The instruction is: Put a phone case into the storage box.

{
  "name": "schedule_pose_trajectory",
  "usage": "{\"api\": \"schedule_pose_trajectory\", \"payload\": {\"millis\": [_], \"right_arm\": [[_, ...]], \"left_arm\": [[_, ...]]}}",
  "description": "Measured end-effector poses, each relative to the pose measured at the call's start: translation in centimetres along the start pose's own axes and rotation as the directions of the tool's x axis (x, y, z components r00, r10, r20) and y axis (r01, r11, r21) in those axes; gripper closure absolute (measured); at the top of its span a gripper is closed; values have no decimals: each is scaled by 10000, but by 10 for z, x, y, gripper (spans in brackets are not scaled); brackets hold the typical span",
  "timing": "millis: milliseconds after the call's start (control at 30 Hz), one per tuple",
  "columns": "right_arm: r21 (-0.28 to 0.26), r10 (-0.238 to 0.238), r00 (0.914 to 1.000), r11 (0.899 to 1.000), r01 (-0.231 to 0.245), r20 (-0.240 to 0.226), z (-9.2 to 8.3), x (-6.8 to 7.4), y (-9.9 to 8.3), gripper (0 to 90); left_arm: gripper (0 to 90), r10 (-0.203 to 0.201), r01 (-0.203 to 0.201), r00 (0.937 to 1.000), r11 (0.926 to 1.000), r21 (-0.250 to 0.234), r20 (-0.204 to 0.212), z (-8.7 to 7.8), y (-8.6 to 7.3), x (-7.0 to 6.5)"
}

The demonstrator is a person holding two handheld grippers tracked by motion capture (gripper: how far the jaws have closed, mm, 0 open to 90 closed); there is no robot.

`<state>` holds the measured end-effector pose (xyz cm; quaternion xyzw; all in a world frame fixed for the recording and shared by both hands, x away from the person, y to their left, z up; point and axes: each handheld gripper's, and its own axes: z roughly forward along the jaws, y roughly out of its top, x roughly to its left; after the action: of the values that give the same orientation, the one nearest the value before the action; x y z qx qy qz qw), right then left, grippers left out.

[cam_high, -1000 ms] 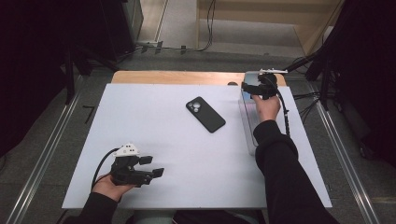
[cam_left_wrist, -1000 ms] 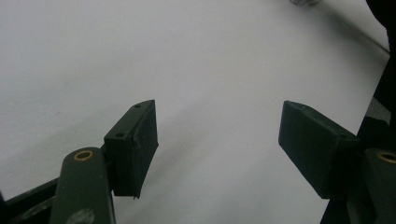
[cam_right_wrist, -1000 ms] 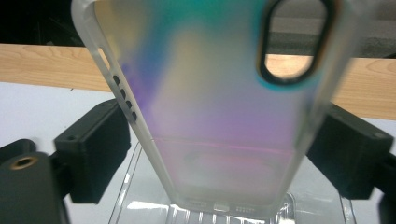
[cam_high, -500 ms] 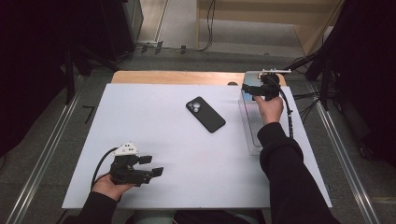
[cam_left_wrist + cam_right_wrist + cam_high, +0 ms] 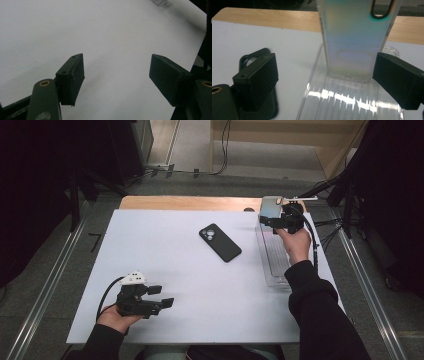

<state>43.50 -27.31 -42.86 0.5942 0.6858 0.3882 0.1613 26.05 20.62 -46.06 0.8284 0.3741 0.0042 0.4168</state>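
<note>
Found the iridescent phone case upright at the far end of the clear tray, judged it light, thin, slippery, best pinched by its side edges, with right gripper and left gripper both wide, empty.

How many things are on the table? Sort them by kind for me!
Black phone: 1
Shiny iridescent phone case: 1
Clear plastic tray: 1
Total: 3
</note>
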Motion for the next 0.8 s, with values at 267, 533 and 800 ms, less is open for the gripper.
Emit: {"api": "schedule_pose_trajectory", "payload": {"millis": [267, 533, 800], "right_arm": [[159, -370, 9920, 9991, 392, -1209, -21, 15, -15, 126], [355, -965, 9748, 9938, 1057, -2011, -37, 31, -27, 126], [433, -1427, 9484, 9860, 1613, -2831, -61, 44, -45, 126]], "left_arm": [[284, 56, -56, 10000, 10000, 61, 82, 1, 4, 2], [284, 91, -91, 9998, 10000, 39, 191, 3, 11, 5], [284, 174, -176, 9988, 9998, 44, 449, 3, 17, 6]]}}
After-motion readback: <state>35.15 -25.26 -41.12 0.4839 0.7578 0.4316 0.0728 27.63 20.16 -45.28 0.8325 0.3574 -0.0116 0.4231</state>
